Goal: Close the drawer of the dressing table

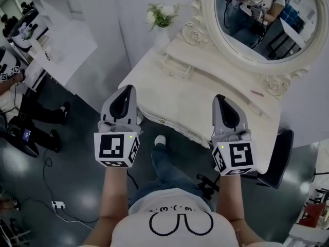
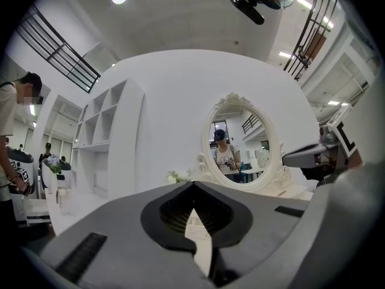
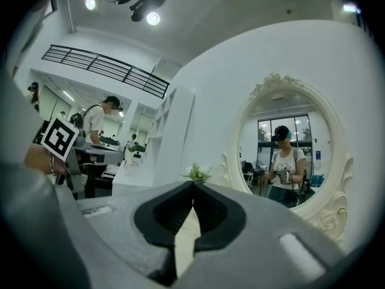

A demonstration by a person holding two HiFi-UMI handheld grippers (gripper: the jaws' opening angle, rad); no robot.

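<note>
The white dressing table (image 1: 205, 94) stands in front of me in the head view. Its carved front (image 1: 177, 130) carries a small knob (image 1: 162, 120); I cannot tell how far the drawer there stands out. My left gripper (image 1: 127, 88) hovers at the table's front left corner, jaws shut and empty. My right gripper (image 1: 220, 97) is over the front edge further right, also shut on nothing. Both point level at the table. In the left gripper view the gripper's tips (image 2: 194, 184) meet; in the right gripper view the tips (image 3: 193, 183) meet as well.
An oval mirror (image 1: 262, 19) and a vase of flowers (image 1: 162, 15) stand at the back of the tabletop, beside a small handled box (image 1: 175, 66). A white shelf unit (image 1: 61, 40) is to the left, a black chair (image 1: 280, 158) to the right. People (image 1: 15, 94) and cables (image 1: 56, 205) are at the left.
</note>
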